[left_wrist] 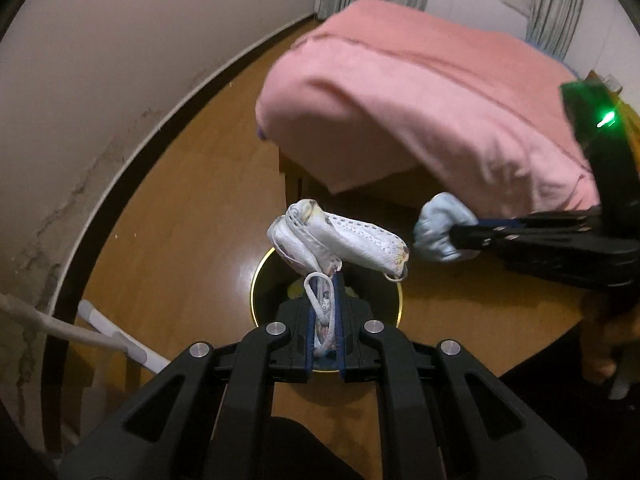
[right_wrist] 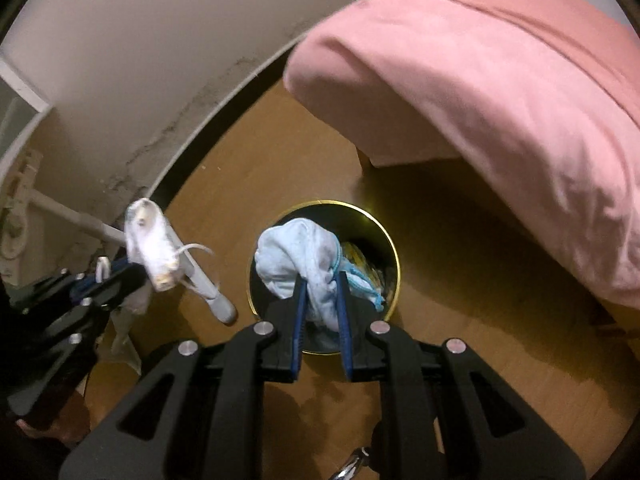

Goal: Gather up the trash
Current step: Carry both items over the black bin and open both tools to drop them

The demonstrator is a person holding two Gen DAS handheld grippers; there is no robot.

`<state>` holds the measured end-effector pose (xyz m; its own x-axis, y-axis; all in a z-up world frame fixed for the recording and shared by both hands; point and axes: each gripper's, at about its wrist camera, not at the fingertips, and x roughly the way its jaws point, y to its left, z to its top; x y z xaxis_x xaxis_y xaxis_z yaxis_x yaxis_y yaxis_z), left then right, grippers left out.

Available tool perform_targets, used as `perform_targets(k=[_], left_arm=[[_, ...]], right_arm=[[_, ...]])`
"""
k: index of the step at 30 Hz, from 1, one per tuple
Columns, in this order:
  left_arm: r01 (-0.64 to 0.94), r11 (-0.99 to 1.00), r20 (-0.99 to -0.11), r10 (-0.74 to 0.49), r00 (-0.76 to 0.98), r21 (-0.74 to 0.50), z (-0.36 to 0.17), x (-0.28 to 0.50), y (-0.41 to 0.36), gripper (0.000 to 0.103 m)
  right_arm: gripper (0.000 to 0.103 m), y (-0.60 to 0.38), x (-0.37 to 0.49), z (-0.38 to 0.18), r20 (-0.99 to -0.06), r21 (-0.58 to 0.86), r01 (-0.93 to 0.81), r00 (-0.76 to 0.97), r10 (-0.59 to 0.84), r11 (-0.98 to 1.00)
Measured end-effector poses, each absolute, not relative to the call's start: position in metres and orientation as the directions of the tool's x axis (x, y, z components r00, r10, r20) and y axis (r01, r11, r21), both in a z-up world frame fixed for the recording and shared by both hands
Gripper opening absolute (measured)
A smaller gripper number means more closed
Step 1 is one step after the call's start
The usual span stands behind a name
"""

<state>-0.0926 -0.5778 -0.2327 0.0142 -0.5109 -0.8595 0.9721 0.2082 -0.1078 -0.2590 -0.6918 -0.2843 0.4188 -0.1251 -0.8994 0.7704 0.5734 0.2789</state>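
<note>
Both pairs of fingers are pinched tight on trash above the bin: the left gripper (left_wrist: 325,312) clamps the elastic loop of a crumpled white face mask with a perforated edge (left_wrist: 340,240), while the right gripper (right_wrist: 322,300) squeezes a wad of pale blue cloth-like material (right_wrist: 298,256). Both loads hang over or just beside the mouth of a round dark waste bin with a gold rim (right_wrist: 390,248), which stands on the brown wooden floor (left_wrist: 180,240) and already holds yellowish scraps. The step in hand appears to be the drop itself; the next move calls for each load to be centred over the opening and the fingers spread so the pieces fall inside, the mask's loop being liable to snag. Count: two grippers, two pieces of trash, one bin. Beyond lies a bed under a pink blanket (left_wrist: 420,92).
</note>
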Motion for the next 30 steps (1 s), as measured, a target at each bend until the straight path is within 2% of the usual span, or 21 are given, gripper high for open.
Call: perform_targets(k=[6, 20, 22, 24, 25, 30], left_arm=[[0.961, 0.233, -0.882, -0.47, -0.025, -0.151, -0.278, -0.089, -0.596, 0.007], [0.955, 0.242, -0.891, -0.451, -0.045, -0.171, -0.287, -0.086, -0.6, 0.007], [0.955, 0.242, -0.893, -0.448, -0.045, -0.169, -0.287, -0.086, -0.601, 0.007], [0.955, 0.243, -0.895, -0.444, -0.045, -0.169, -0.288, -0.085, -0.603, 0.007], [0.955, 0.244, -0.895, -0.443, -0.046, -0.17, -0.289, -0.086, -0.604, 0.007], [0.954, 0.245, -0.898, -0.436, -0.052, -0.174, -0.293, -0.089, -0.609, 0.007]], right_arm=[[0.015, -0.703, -0.253, -0.314, -0.911, 0.299, 0.78, 0.405, -0.079, 0.55], [0.016, -0.709, -0.237, -0.318, -0.901, 0.344, 0.767, 0.432, -0.04, 0.542], [0.028, -0.71, -0.233, -0.317, -0.899, 0.348, 0.764, 0.437, -0.038, 0.544], [0.064, -0.71, -0.233, -0.313, -0.895, 0.345, 0.765, 0.442, -0.054, 0.543], [0.068, -0.711, -0.233, -0.311, -0.893, 0.344, 0.766, 0.446, -0.063, 0.543], [0.068, -0.714, -0.234, -0.306, -0.889, 0.346, 0.775, 0.451, -0.079, 0.529]])
